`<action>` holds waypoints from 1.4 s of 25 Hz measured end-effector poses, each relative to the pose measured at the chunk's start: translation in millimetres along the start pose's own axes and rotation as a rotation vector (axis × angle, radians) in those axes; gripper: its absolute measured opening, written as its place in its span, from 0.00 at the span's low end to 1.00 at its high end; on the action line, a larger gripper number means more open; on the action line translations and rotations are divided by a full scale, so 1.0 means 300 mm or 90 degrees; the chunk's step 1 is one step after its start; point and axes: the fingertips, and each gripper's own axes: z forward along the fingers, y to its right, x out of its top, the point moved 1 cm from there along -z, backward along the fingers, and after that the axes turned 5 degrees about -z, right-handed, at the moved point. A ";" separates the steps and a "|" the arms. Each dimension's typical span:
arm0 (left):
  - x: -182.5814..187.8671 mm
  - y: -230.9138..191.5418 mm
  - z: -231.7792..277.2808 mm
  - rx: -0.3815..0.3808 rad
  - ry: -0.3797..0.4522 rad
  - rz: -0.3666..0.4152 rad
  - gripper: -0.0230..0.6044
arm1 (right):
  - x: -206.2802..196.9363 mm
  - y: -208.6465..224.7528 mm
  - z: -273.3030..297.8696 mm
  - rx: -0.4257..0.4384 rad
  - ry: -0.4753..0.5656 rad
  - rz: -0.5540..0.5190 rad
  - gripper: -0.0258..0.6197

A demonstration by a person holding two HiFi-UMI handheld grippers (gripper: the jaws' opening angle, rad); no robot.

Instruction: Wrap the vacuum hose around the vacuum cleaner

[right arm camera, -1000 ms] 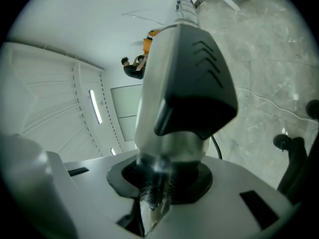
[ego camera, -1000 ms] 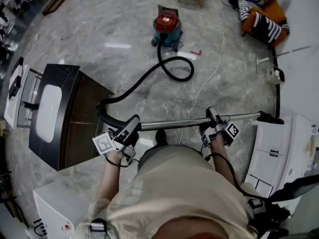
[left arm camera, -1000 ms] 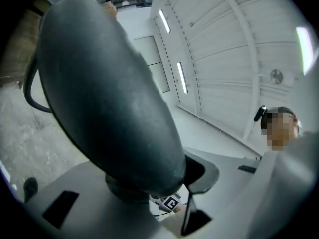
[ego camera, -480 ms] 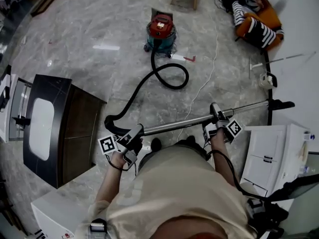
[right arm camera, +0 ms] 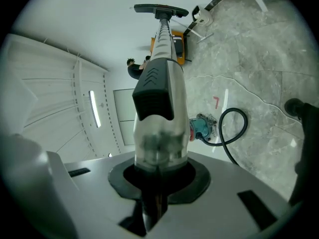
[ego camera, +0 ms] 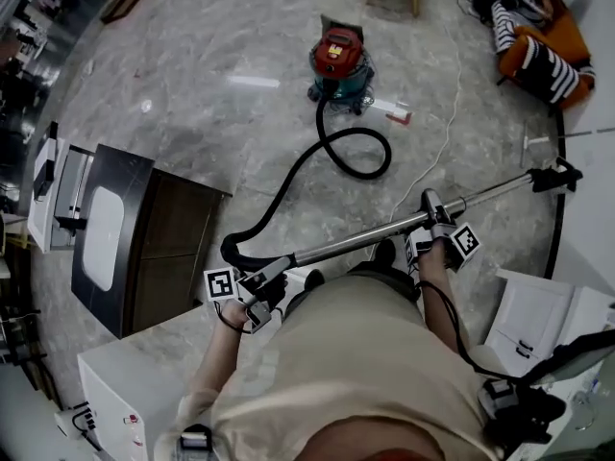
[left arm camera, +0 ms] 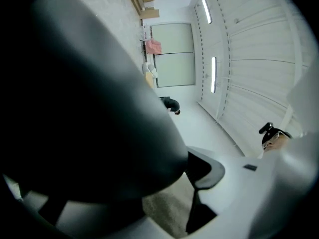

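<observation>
By the cabinet: a dark cabinet (ego camera: 144, 229) stands at the left of the stone floor. The person is just right of it, with a claw in each hand.
Left claw: the left claw (ego camera: 269, 279) has the black handle (left arm camera: 99, 108) at the hose end between its jaws. The jaws have just been opening, but the handle's bulk bears against the one pad I can see. I read that as a slackening hold, not a let-go.
Hose: the hose (ego camera: 279, 186) curves from that handle across the floor, makes one loose loop and runs into the machine. None of it lies around the machine.
Vacuum cleaner: the vacuum cleaner (ego camera: 338, 58), red on top, sits upright on the floor ahead, well apart from the person.
Tube: the metal tube (ego camera: 356, 240) slants from the handle up to the right, clear of the floor, with its left end lower.
Right claw: the right claw (ego camera: 432, 217) is narrow and clamped on the tube partway along. Its jaws have just been closing on it.
Nozzle: the floor nozzle (ego camera: 557, 174) hangs in the air at the tube's far right end.
Step in hand: to my eye, the tube and handle are being carried and wrapping has not begun.
Next move: it calls for a firmer left hold so the handle does not drop. Then the person should walk to the machine and lead the hose round its body in even turns.
</observation>
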 end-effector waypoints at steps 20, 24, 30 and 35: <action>-0.302 -0.204 0.214 0.353 -0.201 0.141 0.42 | 0.493 -0.296 0.474 0.135 -0.156 -0.167 0.16; -0.256 -0.194 0.249 0.470 -0.234 0.309 0.42 | 0.460 -0.366 0.530 0.168 -0.187 -0.206 0.16; -0.206 -0.295 0.357 0.608 -0.429 0.551 0.42 | 0.406 -0.523 0.652 0.227 -0.239 -0.296 0.16; -0.069 -0.373 0.443 0.525 -0.348 0.462 0.42 | 0.355 -0.659 0.737 0.254 -0.255 -0.384 0.16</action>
